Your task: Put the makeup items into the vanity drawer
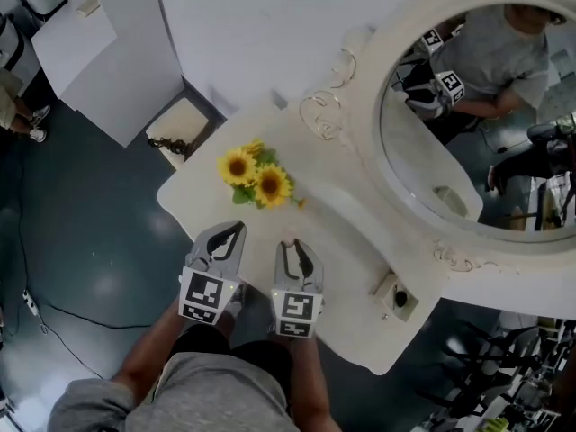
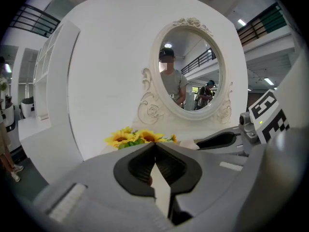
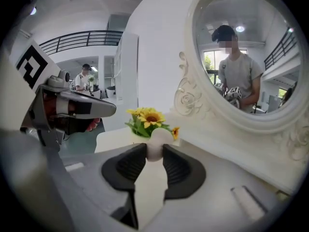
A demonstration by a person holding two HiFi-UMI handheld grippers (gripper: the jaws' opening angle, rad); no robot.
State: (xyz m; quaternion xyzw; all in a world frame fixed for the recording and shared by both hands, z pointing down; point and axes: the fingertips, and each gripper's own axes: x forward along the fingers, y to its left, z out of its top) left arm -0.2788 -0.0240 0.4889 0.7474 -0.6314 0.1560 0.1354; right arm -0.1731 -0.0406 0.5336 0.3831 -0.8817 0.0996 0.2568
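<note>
Carry step: right gripper [image 3: 154,150] pinches a small white item [image 3: 156,138] (probably a makeup sponge); left gripper [image 2: 154,145], closed and empty, should next open the drawer

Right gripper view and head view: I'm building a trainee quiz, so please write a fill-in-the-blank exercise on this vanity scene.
1. The flowers on the white vanity table are ____ sunflowers.
2. The small white rounded item is gripped by the ____ hand-held gripper.
3. The oval white-framed mirror reflects a person in a ____ T-shirt.

Missing words: yellow; right; grey.
</note>
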